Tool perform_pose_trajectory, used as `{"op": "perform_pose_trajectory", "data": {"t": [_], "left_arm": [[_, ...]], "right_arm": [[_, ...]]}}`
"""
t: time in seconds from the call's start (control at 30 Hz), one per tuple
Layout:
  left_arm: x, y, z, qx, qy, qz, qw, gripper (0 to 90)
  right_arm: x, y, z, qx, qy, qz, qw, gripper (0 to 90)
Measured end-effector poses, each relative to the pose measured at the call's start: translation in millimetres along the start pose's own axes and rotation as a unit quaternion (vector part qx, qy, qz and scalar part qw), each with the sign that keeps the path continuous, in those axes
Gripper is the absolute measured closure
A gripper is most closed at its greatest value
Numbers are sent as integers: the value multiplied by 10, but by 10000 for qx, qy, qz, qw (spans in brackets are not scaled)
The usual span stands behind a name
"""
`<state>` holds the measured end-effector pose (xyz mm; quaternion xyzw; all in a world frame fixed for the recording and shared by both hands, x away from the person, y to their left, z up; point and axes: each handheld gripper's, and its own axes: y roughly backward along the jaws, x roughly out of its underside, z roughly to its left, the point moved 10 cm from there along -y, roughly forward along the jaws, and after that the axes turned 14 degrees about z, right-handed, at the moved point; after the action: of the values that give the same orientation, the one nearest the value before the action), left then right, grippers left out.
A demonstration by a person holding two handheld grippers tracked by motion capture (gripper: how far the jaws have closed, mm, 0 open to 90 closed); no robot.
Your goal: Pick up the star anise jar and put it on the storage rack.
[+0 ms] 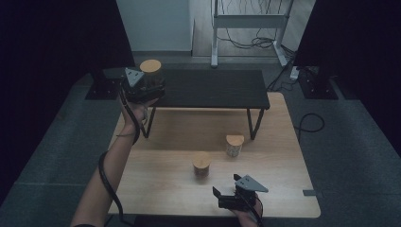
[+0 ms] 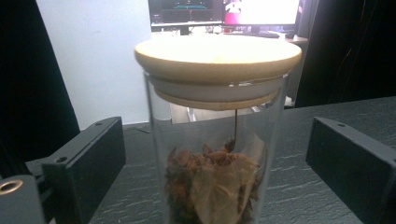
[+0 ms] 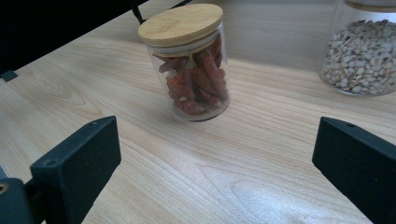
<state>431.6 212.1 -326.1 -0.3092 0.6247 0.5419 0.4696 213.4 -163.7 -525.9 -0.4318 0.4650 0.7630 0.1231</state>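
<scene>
A glass jar of dried leaves, capped with a wooden lid, stands on the left end of a low black shelf at the desk's far edge. The left tongs bracket it with jaws spread wide, neither pad touching the glass. Judged from this, the jar is set down; a good release means backing straight out without nudging it. The right tongs rest wide open and empty at the near edge, facing a jar of dried red pieces and a jar of pale beans mid-desk.
</scene>
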Motion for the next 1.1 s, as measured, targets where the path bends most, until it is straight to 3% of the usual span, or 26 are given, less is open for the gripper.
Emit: {"op": "perform_pose_trajectory", "data": {"t": [0.5, 0.67, 1.1], "left_arm": [[70, 153, 40, -3, 69, -1, 10000, 46], [163, 243, 17, -18, 27, -25, 10000, 46], [432, 471, 20, 224, 164, -91, 9996, 52]], "right_arm": [[8, 20, -3, 30, -15, -17, 10000, 7], [6, 21, 10, 12, 19, -17, 10000, 7], [2, 28, 66, 42, 98, -27, 9999, 5]]}}
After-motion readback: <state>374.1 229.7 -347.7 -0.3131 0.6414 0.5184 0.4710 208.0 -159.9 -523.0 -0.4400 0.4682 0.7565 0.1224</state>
